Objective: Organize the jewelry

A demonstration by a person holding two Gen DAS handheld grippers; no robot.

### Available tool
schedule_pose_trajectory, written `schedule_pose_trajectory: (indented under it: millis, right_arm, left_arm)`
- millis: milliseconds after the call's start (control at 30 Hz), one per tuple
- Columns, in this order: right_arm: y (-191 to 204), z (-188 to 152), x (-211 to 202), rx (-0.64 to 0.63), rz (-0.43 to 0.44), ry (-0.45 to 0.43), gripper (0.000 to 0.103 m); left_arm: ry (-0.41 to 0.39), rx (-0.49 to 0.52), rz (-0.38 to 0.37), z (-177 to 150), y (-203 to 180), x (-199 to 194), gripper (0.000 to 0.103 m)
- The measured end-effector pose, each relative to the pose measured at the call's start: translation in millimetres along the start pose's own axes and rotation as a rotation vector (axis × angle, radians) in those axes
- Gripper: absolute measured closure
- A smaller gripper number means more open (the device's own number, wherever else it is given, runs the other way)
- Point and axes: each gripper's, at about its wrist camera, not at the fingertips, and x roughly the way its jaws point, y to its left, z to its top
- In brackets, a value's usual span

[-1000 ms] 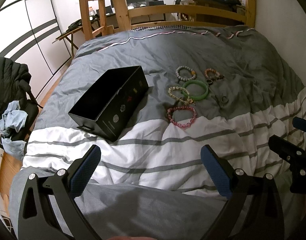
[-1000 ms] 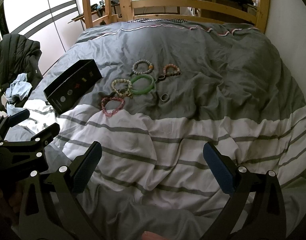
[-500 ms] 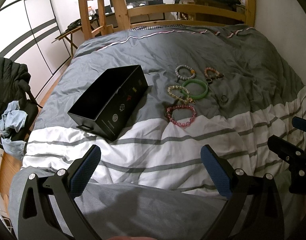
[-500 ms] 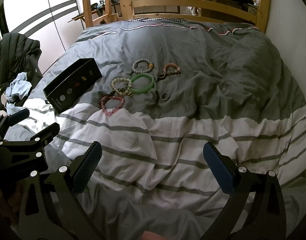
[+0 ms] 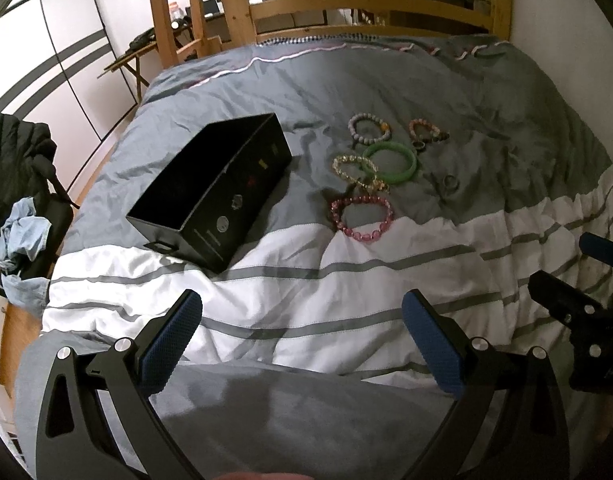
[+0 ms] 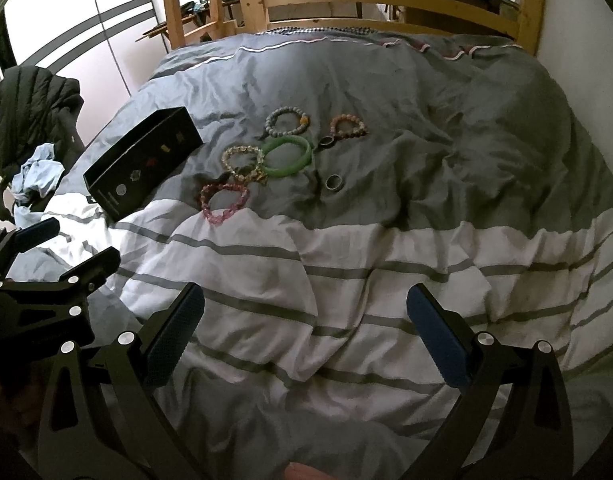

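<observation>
Your left gripper (image 5: 302,334) and right gripper (image 6: 306,330) both hang wide open and empty over the striped duvet (image 6: 346,264), well short of the bracelets (image 6: 284,154) and rings clustered just beside the open black box (image 5: 210,194), probably their destination.

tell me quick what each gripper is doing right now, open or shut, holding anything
Left gripper: open, holding nothing, above the duvet.
Right gripper: open, holding nothing, also short of the bracelets.
</observation>
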Motion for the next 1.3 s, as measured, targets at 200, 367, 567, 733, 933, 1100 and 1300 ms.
schedule_pose_trajectory:
  millis: [200,367,567,733,933,1100,1300]
  right_arm:
    - [-7,4,17,0.026,0.032,0.011,0.003]
    - [-14,12,33,0.043,0.047,0.001,0.003]
    - [-31,28,54,0.112,0.055,-0.021,0.003]
    - [-36,36,78,0.094,0.034,-0.026,0.003]
    - [-46,63,105,0.057,-0.012,-0.071,0.003]
    - [-41,86,137,-0.003,-0.012,-0.092,0.003]
    - [-41,73,183,-0.043,-0.083,-0.018,0.003]
  left_arm:
    - [0.04,0.031,-0.024,9,-11,17,0.005]
    - [0.069,0.041,-0.059,27,-21,41,0.005]
    - [0.093,0.051,-0.083,50,-33,82,0.005]
    - [0.135,0.012,-0.151,59,-28,107,0.005]
    - [0.154,0.017,-0.192,71,-35,133,0.005]
    - [0.211,0.04,-0.158,69,-44,156,0.006]
    - [0.279,0.023,-0.182,70,-39,180,0.005]
